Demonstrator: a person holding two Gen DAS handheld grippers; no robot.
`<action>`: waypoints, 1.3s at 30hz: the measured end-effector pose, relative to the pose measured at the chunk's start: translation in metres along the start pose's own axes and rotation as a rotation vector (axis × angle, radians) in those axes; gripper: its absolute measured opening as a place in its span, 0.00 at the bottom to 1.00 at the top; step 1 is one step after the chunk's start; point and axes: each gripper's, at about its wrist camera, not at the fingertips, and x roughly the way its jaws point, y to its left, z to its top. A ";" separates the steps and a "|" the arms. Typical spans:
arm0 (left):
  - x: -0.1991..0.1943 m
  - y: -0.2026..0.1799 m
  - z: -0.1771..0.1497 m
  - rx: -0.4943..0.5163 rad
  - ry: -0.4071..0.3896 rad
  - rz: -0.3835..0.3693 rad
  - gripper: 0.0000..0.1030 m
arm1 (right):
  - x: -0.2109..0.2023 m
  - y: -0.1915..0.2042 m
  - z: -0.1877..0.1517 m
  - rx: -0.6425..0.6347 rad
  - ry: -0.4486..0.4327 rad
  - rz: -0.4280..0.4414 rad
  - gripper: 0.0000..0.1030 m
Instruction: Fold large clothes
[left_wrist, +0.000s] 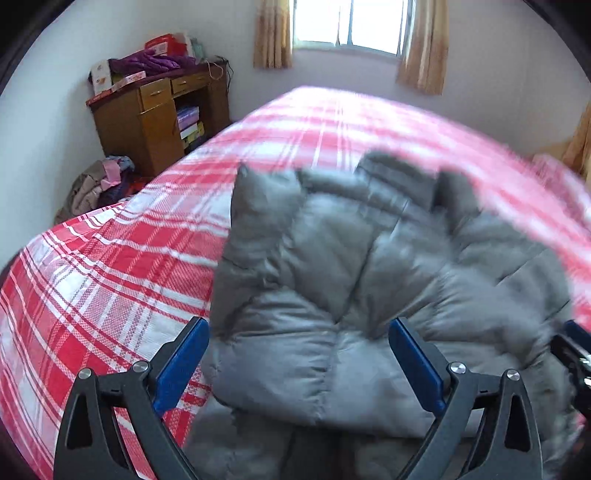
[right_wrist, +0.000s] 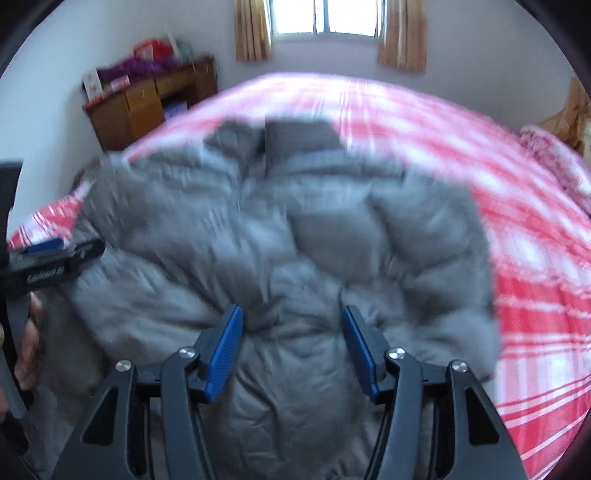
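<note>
Nearest the lenses, the left gripper (left_wrist: 299, 350) has its blue-padded jaws spread wide, with nothing pinched; the near hem of the puffy grey quilted down jacket (left_wrist: 351, 280) lies below and between them. The right gripper (right_wrist: 291, 347) likewise stands with its jaws apart, about half open, over the jacket's lower middle and, as far as the blur allows, not touching the fabric. In the right wrist view the left gripper shows at the jacket's left edge, held by a hand (right_wrist: 27, 347).

The jacket lies on the red-and-white plaid bed cover (left_wrist: 110, 266), at the cover's near edge. Its long axis runs from the grippers away toward the window (left_wrist: 351, 26): hem near, dark collar (right_wrist: 301, 138) far. A sleeve (left_wrist: 258, 218) sticks out at the jacket's far left.

Beyond the bed cover's left edge stands a brown wooden desk (left_wrist: 147, 118).
</note>
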 end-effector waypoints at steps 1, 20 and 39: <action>-0.002 -0.002 0.003 -0.015 0.001 -0.011 0.95 | -0.006 0.001 0.006 0.001 -0.024 -0.001 0.58; 0.096 -0.010 0.012 -0.039 0.083 0.131 0.99 | 0.076 0.024 0.022 0.001 0.013 0.010 0.58; 0.101 -0.015 0.011 -0.011 0.081 0.167 0.99 | 0.083 0.027 0.019 -0.001 0.023 -0.013 0.58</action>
